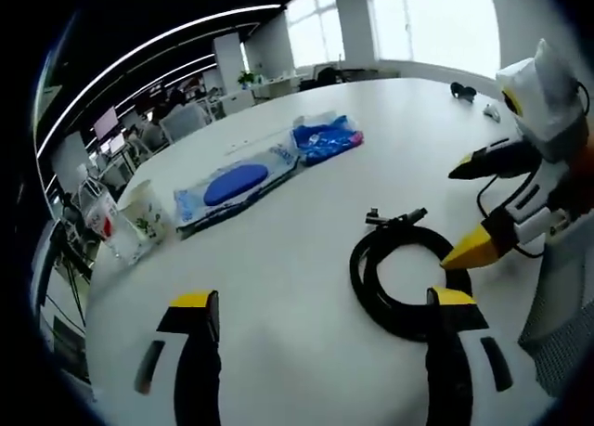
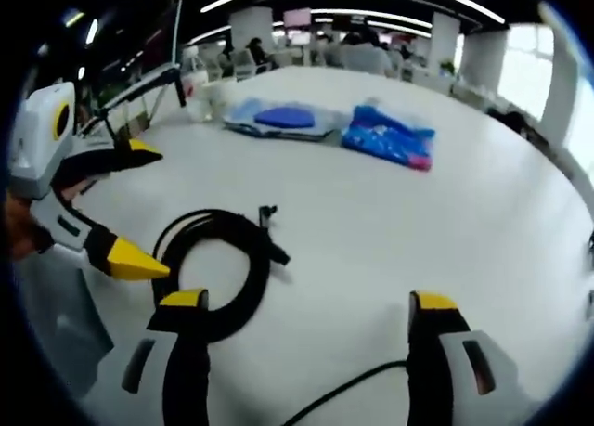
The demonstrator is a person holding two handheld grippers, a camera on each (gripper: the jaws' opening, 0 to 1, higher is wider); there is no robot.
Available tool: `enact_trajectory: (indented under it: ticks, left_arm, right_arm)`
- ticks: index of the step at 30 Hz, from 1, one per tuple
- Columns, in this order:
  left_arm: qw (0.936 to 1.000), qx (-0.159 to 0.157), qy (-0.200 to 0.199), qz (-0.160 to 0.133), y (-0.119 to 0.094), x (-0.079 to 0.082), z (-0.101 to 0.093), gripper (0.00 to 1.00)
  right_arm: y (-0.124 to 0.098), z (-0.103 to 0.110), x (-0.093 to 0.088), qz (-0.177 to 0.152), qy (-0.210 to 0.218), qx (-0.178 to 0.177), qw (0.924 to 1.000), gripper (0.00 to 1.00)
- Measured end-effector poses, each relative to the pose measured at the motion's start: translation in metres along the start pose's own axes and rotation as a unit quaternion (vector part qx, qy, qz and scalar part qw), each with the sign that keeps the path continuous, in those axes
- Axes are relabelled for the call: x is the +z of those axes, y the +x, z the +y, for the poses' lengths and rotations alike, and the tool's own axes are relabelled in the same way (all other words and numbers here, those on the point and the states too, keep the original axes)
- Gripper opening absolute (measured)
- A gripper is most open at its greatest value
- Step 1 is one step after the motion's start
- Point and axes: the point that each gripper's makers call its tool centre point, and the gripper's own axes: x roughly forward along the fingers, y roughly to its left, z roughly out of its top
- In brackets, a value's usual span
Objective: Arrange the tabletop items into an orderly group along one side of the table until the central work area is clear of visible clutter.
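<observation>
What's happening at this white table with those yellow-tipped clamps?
A person holds a two-jaw gripper in each hand, tidying a white table. Both the left gripper and right gripper are open and empty, hovering by a coiled black cable. Two blue packets and a cup lie farther off.

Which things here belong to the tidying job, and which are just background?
Job: coiled black cable, flat blue packet, crumpled blue bag, cups, left gripper, right gripper.
Background: office chairs, windows.
</observation>
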Motion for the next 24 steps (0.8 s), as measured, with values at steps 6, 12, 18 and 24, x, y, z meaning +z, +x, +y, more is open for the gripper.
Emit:
enact_trajectory:
  ticks: [6,12,18,24]
  left_arm:
    - [1.0,0.004,-0.004,0.007,0.004,-0.003,0.001,0.9]
    - [0.9998,-0.002,-0.007,0.016,0.009,-0.006,-0.004,0.9]
    - [0.9997,-0.01,-0.002,0.022,0.011,-0.007,-0.013,0.84]
    - [0.9992,-0.013,-0.017,0.034,0.015,-0.011,-0.015,0.75]
  right_arm:
    - [0.002,0.001,-0.001,0.005,-0.001,-0.002,1.0,0.83]
    - [0.005,0.003,-0.004,0.013,-0.003,-0.013,0.9998,0.81]
    - [0.008,0.007,-0.003,0.016,0.0,-0.019,0.9997,0.78]
    - [0.011,0.014,-0.002,0.017,0.003,-0.012,0.9998,0.71]
